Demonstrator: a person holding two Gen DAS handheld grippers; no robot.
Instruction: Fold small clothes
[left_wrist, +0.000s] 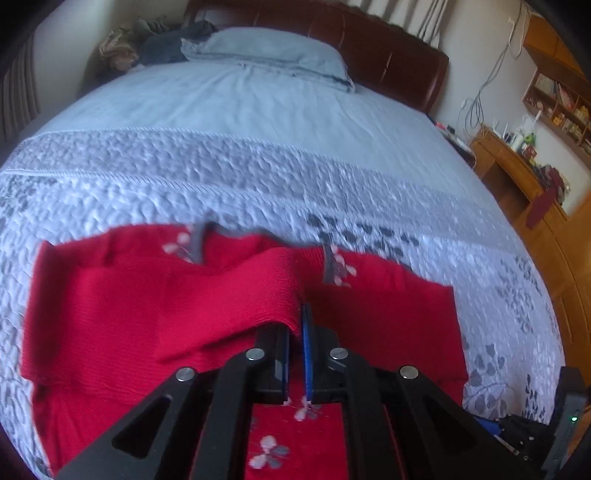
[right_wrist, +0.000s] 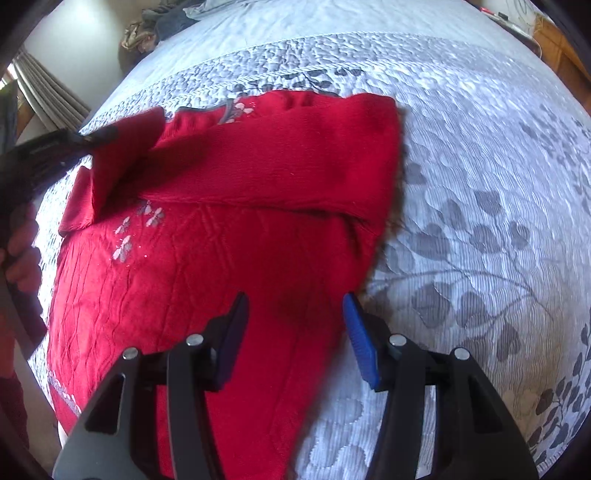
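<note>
Red knitted garment (right_wrist: 229, 258) with small pale flower embroidery and grey trim near the neckline, spread on the quilted bedspread, partly folded. One ribbed sleeve (left_wrist: 236, 295) lifted off the body and drawn across the chest, its cuff end raised above the rest of the fabric. Opposite sleeve (right_wrist: 354, 155) already folded inward, lying flat across the upper body as a broad band with a straight lower edge. Lower body smooth, with faint cable-like ridges running lengthwise and a cluster of pale flowers to one side of the front. Hem nearest the cameras, neckline farthest, collar edge slightly rumpled. Brownish fuzzy lining peeking out along one side edge.
</note>
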